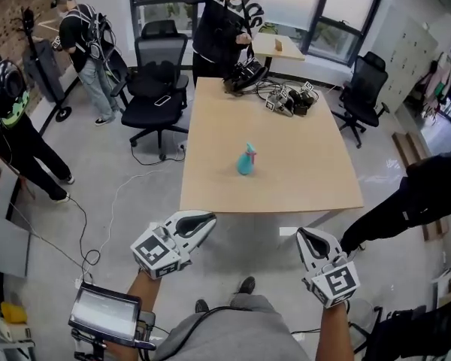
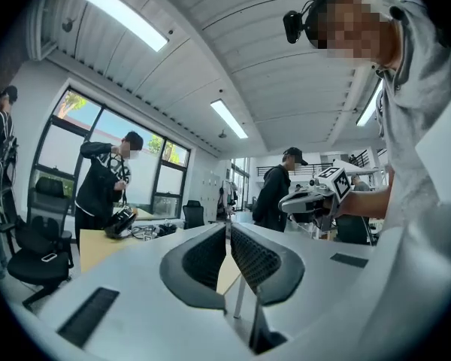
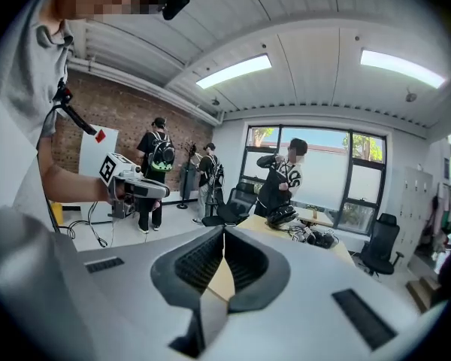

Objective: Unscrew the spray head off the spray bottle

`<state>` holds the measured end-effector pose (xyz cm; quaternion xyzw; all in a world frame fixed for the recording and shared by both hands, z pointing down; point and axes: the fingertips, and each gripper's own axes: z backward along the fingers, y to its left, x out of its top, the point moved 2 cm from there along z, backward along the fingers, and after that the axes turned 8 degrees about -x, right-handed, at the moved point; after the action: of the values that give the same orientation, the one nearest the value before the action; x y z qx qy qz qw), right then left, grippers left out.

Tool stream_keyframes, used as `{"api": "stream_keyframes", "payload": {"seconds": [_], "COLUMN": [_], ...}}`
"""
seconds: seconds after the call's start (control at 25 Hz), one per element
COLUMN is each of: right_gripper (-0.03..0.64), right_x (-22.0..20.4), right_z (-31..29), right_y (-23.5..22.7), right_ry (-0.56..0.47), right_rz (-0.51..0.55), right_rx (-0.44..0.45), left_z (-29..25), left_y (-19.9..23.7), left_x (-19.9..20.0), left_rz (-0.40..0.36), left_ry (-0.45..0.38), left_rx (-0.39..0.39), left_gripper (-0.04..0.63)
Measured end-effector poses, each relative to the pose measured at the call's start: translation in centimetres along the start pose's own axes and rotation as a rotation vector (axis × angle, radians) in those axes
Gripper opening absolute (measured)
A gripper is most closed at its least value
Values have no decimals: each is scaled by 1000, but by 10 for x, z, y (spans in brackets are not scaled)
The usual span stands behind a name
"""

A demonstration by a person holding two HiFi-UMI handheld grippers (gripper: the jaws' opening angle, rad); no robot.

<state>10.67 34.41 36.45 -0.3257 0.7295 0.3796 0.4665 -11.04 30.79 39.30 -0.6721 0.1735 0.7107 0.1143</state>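
Our left gripper (image 1: 201, 220) and right gripper (image 1: 308, 239) both have jaws closed on nothing. We see the teal spray bottle (image 1: 246, 162) upright on the table (image 1: 301, 175) at twelve o'clock, its spray head (image 1: 249, 148) apparently attached.

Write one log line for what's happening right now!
stage: not started | spray bottle: upright on table, untouched | left gripper: shut, empty | right gripper: shut, empty

Ahead of my white left claw (image 1: 209, 219) and white right claw (image 1: 303, 236), the spray bottle (image 1: 246, 161) was teal, the table (image 1: 301, 175) tan.
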Motion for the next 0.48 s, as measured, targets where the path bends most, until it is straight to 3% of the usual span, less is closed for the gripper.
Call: {"api": "stream_keyframes", "payload": {"seconds": [0.28,0.48], "right_gripper": [8,41], "right_x": [-26,-42], "right_z": [-75,-145], "right_y": [-63,-115], "right_ry": [6,14], "right_rz": [-63,-96], "right_rx": [105,221], "left_z": [-87,-154], "left_y": [59,115], "left_x": [-47,-89], "left_rz": [94,142], "left_ry": [67,136], "left_rx": [-31,41], "left_gripper": [13,178]}}
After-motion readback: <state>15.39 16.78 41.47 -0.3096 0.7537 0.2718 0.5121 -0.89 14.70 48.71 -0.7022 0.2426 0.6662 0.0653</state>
